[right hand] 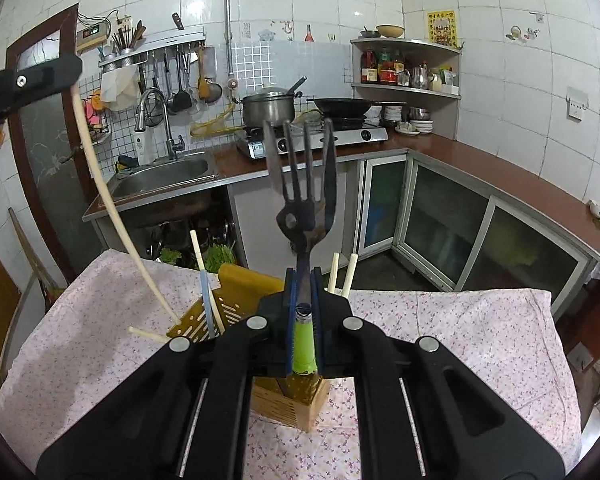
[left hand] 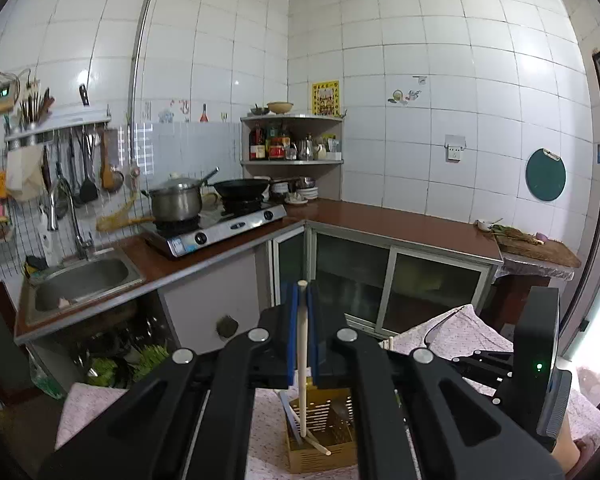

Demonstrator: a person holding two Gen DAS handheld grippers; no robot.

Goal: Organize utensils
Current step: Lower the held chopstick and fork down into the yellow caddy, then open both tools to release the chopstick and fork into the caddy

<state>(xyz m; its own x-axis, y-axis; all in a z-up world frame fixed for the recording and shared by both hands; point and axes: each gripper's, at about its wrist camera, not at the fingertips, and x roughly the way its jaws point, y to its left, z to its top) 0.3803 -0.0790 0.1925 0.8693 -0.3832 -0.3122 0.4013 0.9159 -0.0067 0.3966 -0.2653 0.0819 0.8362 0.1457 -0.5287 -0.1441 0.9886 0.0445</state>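
Observation:
My left gripper (left hand: 303,292) is shut on a cream chopstick (left hand: 302,344), held upright; its lower end hangs over the yellow slotted utensil holder (left hand: 320,456). In the right wrist view the left gripper (right hand: 66,76) is at upper left and the chopstick (right hand: 112,208) reaches down to the holder (right hand: 236,292). My right gripper (right hand: 304,276) is shut on a dark metal fork (right hand: 302,176) with a green handle (right hand: 303,340), prongs up, above the holder. Other chopsticks (right hand: 198,256) stand in the holder, and two more (right hand: 348,272) show behind my gripper.
The holder stands on a table with a floral pink cloth (right hand: 460,340). One chopstick (right hand: 148,334) lies by the holder. Beyond are a brown counter (right hand: 480,168), a sink (right hand: 164,172), a stove with a pot (right hand: 268,108) and a wok (right hand: 342,106).

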